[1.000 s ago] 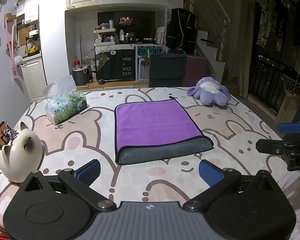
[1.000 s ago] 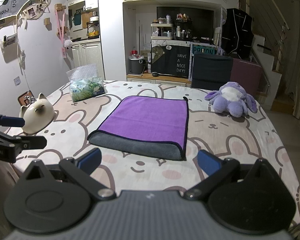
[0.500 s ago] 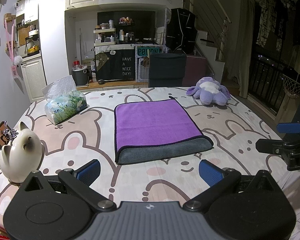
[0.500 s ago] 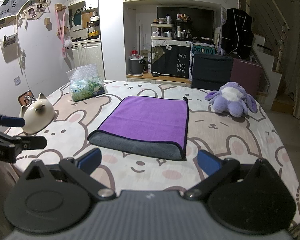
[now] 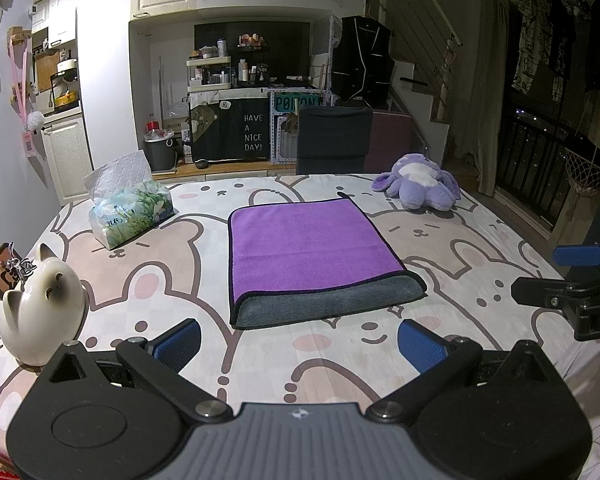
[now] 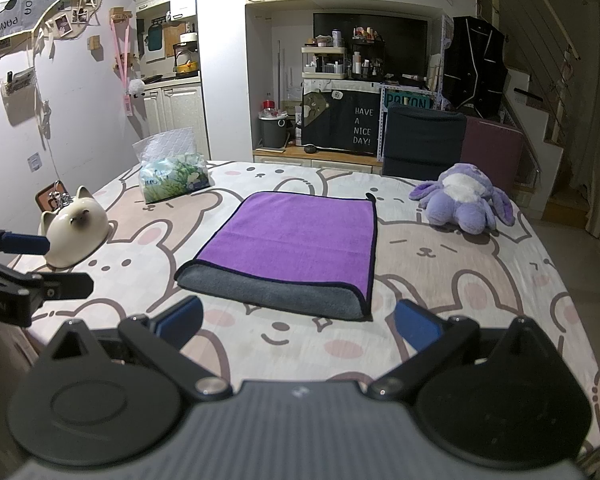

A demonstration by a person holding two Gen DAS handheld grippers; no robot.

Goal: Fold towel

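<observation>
Both grippers are hovering released at the table's (image 5: 480, 248) near edge: left gripper (image 5: 298, 340), right gripper (image 6: 298, 330). Folded once, the purple towel (image 5: 312, 240) is lying flat mid-table, well beyond them, grey underside showing nearest.

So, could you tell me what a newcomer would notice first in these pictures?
Most likely the purple towel, folded with its grey underside showing along the near edge, lying mid-table on the bunny-print tablecloth. Next, the purple plush toy at the far right and the white cat figurine at the near left.
</observation>
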